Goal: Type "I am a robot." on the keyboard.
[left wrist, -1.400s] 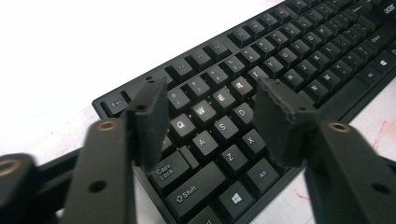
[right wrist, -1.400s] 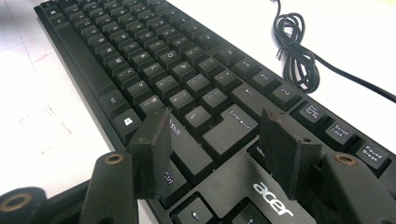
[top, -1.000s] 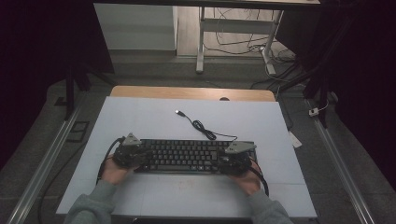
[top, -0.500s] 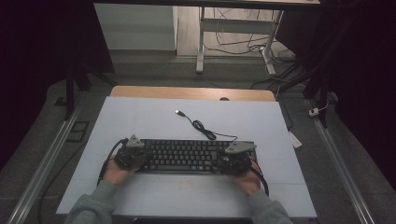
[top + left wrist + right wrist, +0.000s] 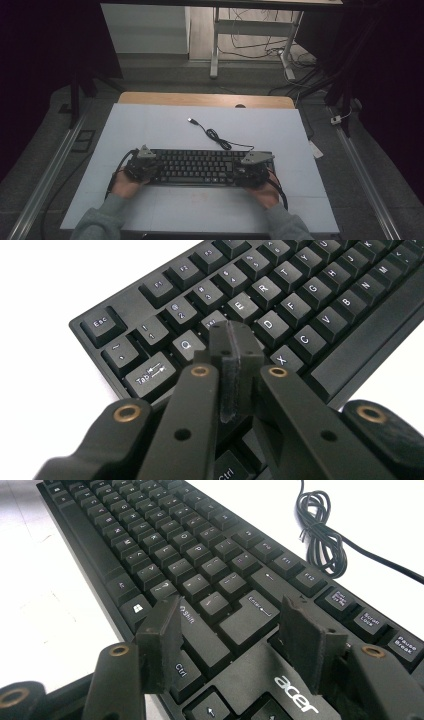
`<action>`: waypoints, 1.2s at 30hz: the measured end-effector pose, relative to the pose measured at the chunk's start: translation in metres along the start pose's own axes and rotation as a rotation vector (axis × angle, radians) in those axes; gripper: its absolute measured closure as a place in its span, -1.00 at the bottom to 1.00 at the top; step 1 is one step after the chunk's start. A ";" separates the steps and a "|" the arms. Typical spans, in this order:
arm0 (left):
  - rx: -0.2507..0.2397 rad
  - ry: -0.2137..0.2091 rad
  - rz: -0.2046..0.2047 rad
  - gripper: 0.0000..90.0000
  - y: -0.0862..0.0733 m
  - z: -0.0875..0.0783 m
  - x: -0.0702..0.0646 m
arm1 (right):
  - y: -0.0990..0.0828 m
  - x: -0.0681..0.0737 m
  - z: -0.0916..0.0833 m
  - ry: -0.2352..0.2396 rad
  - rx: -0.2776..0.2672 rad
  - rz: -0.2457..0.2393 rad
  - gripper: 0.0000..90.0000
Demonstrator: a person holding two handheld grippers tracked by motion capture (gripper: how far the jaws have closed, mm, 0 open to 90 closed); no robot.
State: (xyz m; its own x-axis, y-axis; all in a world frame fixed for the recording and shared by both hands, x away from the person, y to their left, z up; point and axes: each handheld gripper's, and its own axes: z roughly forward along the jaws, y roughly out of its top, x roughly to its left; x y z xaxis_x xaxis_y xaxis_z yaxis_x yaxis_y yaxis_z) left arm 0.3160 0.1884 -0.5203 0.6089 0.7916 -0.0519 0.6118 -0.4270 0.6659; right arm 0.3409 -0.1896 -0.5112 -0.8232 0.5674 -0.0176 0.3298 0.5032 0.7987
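Note:
A black Acer keyboard lies across the near half of the white table top. Its cable runs in loops to a USB plug farther back. My left gripper rests over the keyboard's left end. In the left gripper view the keyboard lies under the left gripper, whose jaws are shut with nothing between them, above the keys below Q and W. My right gripper is over the right end. In the right gripper view the right gripper stands open above the keyboard, straddling the Shift and Enter keys.
The coiled cable lies on the table behind the function keys. A wooden table edge shows beyond the white top. Metal rails run along both sides. A small white tag sits off the right edge.

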 end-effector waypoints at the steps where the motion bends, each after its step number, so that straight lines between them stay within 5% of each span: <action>1: -0.001 0.001 -0.001 0.98 0.000 0.000 0.000 | 0.000 0.000 0.000 -0.001 0.000 0.000 -0.05; 11: 0.001 0.013 -0.002 0.98 0.000 0.003 -0.002 | 0.000 0.000 0.000 -0.004 0.002 -0.003 -0.06; 22: -0.149 -0.022 -0.044 0.96 0.005 -0.025 0.001 | 0.000 0.000 0.000 -0.002 -0.004 -0.002 -0.06; 27: -0.198 -0.043 -0.049 0.70 0.007 -0.033 0.001 | 0.000 -0.001 -0.001 -0.005 -0.002 -0.001 -0.06; 36: -0.226 -0.022 -0.069 -0.06 0.008 -0.038 0.000 | 0.000 -0.001 -0.001 -0.002 -0.008 0.000 -0.06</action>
State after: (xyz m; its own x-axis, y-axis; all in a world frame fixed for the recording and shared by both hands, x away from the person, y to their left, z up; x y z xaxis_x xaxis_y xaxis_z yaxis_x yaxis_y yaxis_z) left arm 0.3016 0.2015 -0.4861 0.5817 0.8049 -0.1174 0.5251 -0.2613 0.8099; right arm 0.3412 -0.1907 -0.5104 -0.8223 0.5688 -0.0191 0.3260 0.4983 0.8034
